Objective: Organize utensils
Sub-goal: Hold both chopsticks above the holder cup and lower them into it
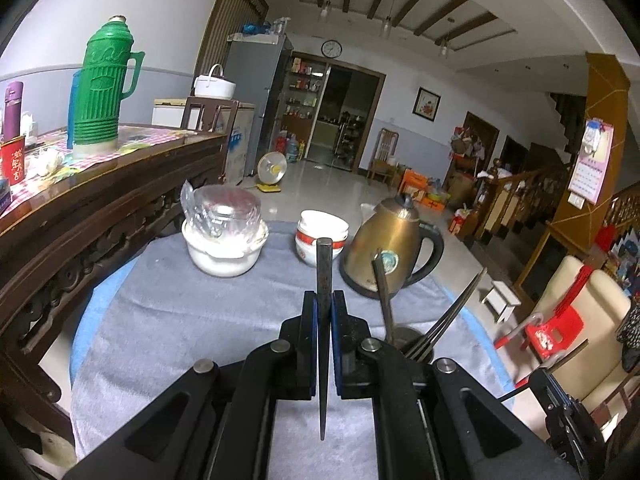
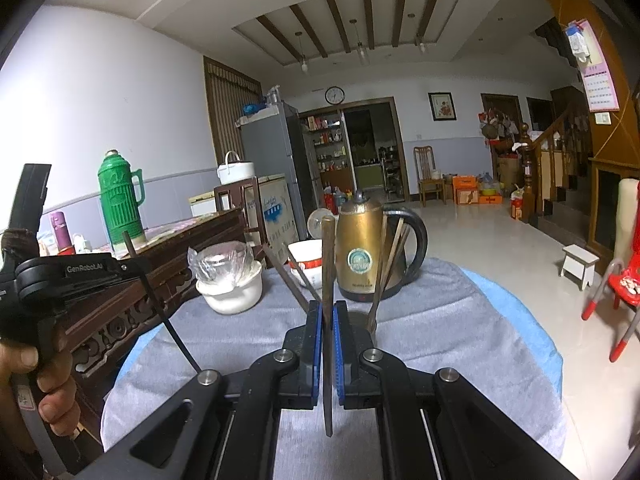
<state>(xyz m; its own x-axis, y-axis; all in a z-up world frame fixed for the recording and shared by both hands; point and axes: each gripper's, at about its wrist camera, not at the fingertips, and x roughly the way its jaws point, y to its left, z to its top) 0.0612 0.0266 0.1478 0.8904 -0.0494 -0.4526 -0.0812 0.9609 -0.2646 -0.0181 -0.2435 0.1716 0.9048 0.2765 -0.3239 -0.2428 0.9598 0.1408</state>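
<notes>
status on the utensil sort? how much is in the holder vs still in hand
Done: several chopsticks already stand in the dark holder beside the kettle. In hand: the left hand-held gripper is shut on one dark chopstick; the right hand-held gripper is shut on a brown chopstick. Left: both go into the holder. No loose utensils visible on the cloth.

Dim indoor light, heavy fisheye bend at my edges.
Black vignette rings both views; the white wall [image 2: 100, 92] glares; the tiled floor [image 2: 480, 236] shines softly.
</notes>
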